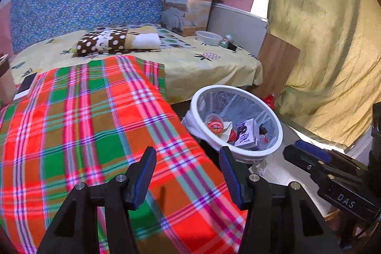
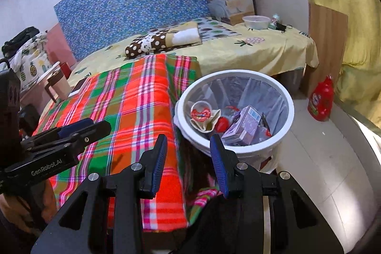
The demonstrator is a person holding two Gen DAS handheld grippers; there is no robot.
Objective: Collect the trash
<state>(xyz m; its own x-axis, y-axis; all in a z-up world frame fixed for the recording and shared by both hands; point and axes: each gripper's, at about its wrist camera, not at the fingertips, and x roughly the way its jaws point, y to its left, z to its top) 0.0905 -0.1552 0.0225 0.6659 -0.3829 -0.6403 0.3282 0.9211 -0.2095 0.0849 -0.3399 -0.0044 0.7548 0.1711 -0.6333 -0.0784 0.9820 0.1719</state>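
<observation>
A white trash bin (image 1: 238,154) (image 2: 289,97) with a clear liner stands on the floor beside the bed. Inside lie a purple carton (image 1: 246,132) (image 2: 245,125), a cup with a red lid (image 1: 215,125) (image 2: 201,112) and other scraps. My left gripper (image 1: 188,151) is open and holds nothing, hovering over the plaid blanket (image 1: 95,123) left of the bin. My right gripper (image 2: 189,138) is open and holds nothing, above the blanket's edge near the bin's rim. Each gripper shows in the other's view: the right gripper (image 1: 295,151), the left gripper (image 2: 100,126).
A yellow sheet (image 1: 190,63) covers the bed, with a dotted pillow (image 1: 114,39). At the far corner sit a plastic bowl (image 1: 209,37) (image 2: 256,22), a small bottle (image 1: 226,41), a dark mask (image 2: 282,27) and a box (image 1: 188,8). A red bottle (image 2: 320,100) stands on the floor. A phone (image 1: 26,85) lies at the left.
</observation>
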